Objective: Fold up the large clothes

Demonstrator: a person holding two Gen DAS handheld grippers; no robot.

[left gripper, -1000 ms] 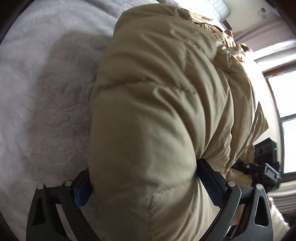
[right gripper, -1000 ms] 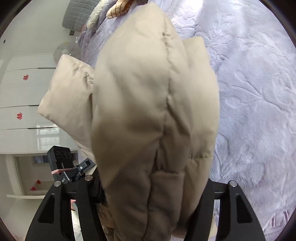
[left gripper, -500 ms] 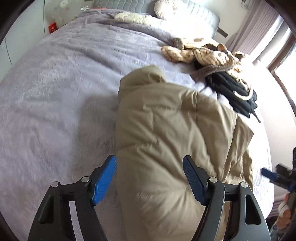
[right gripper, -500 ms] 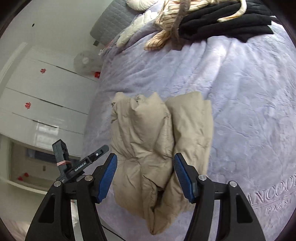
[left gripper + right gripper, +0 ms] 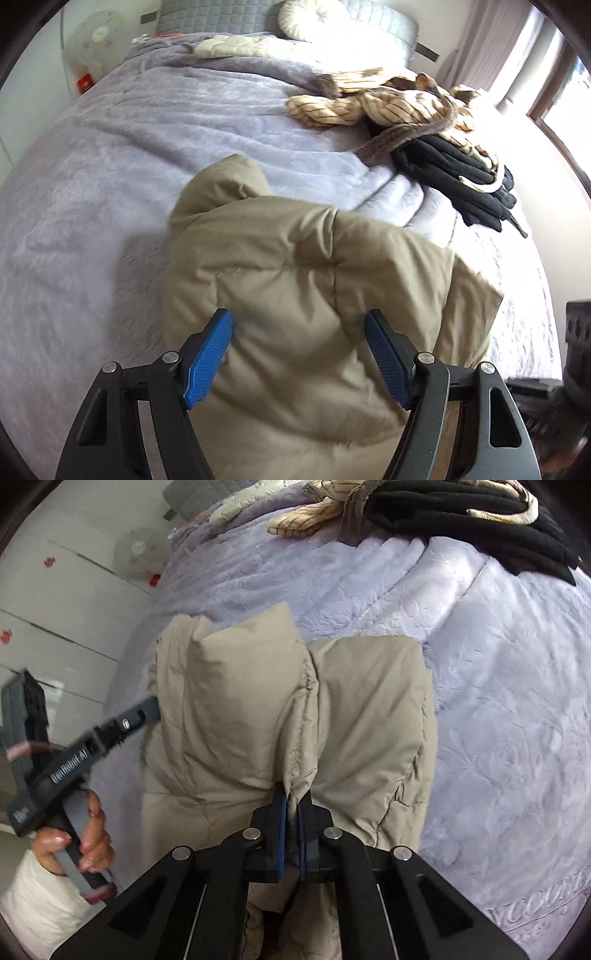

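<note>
Coat point(image 5: 288, 709), beige and puffy, lay folded in bundle on bed point(image 5: 498, 709), near its front edge. My right gripper point(image 5: 291, 805): fingers closed tight on stitched seam fold of coat, fabric pinched between blue pads. My left gripper point(image 5: 299, 332): fingers apart above coat, pads touching nothing. My left hand point(image 5: 85, 834) held that gripper's handle, seen in right view. Black clothes point(image 5: 454, 177) and striped clothes point(image 5: 388, 103) heaped farther back on bed, well apart from coat.

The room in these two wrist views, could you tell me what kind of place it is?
Most likely a home bedroom: a bed under a lilac blanket, a padded grey headboard with pillows, and white wardrobe doors alongside.
</note>
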